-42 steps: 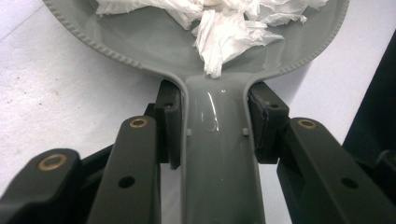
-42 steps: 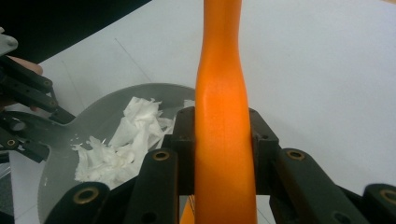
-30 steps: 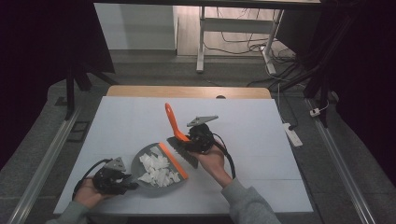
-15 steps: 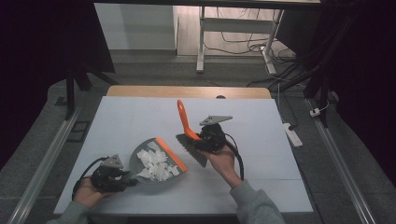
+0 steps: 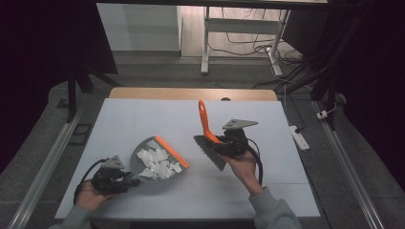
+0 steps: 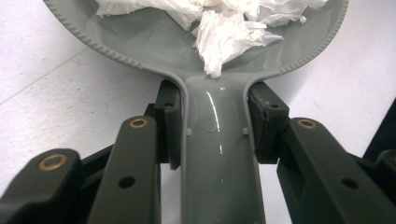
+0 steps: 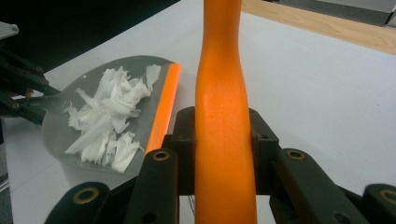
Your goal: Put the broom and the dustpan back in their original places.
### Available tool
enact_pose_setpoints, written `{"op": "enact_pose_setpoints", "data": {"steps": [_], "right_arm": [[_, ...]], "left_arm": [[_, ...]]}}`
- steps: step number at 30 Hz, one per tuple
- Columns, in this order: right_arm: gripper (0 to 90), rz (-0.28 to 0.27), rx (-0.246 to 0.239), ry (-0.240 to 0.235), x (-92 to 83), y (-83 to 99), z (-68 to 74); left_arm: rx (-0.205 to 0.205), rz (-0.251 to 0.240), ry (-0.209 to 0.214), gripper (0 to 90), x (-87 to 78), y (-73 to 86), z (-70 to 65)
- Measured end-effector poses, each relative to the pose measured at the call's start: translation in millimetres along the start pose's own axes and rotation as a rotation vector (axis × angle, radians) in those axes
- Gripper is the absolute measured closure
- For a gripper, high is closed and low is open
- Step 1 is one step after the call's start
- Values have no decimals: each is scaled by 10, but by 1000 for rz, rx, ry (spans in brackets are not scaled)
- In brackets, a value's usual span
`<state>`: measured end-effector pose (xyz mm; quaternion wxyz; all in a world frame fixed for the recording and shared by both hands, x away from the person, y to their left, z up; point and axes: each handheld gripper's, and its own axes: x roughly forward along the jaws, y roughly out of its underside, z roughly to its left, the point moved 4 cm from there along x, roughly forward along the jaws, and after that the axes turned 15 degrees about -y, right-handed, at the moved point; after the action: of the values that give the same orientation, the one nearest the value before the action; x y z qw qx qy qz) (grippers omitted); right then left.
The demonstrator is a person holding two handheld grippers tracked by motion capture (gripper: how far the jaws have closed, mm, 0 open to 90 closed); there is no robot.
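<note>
A grey dustpan (image 5: 143, 169) with an orange lip (image 5: 172, 151) lies on the white table, filled with white paper scraps (image 5: 155, 162). My left gripper (image 5: 129, 180) is shut on its handle (image 6: 219, 154), both pads pressing the sides. My right gripper (image 5: 220, 145) is shut on the orange handle (image 7: 224, 126) of a hand brush (image 5: 206, 125). The brush is lifted off the table to the right of the pan, with its dark bristles (image 5: 210, 151) low and its handle slanting up. In the right gripper view the dustpan (image 7: 60, 135) sits at left with scraps (image 7: 107, 121) inside.
The white table top (image 5: 143, 119) has a wooden strip (image 5: 191, 93) along its far edge. A power strip (image 5: 298, 135) lies on the floor to the right, and desk legs with cables (image 5: 248, 38) stand beyond the table.
My right gripper has carried the brush to the right, away from the dustpan, and slightly up. The left gripper and the dustpan have stayed in place.
</note>
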<state>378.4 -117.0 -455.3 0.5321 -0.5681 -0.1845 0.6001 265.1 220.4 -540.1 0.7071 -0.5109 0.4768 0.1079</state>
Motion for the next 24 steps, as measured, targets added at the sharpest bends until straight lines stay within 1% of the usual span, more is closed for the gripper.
{"op": "enact_pose_setpoints", "data": {"steps": [2, 9, 12, 19, 21, 24], "right_arm": [[704, -7, 1, -2, -29, 6, -7], [704, 4, 1, -3, -100, 53, -19], [704, 5, 2, -2, -134, 84, -31], [704, 17, 1, -1, -229, 168, -70], [704, 17, 7, -2, -261, 190, -76], [704, 19, 8, -5, -297, 223, -82]], "left_arm": [[-7, 0, -4, 617, -5, -3, 7], [-26, -4, -23, 617, -22, -4, 25], [-42, -12, -37, 617, -39, -9, 38], [-95, -26, -82, 617, -66, -29, 52], [-107, -30, -90, 617, -71, -39, 50], [-117, -36, -106, 617, -77, -60, 45]]}}
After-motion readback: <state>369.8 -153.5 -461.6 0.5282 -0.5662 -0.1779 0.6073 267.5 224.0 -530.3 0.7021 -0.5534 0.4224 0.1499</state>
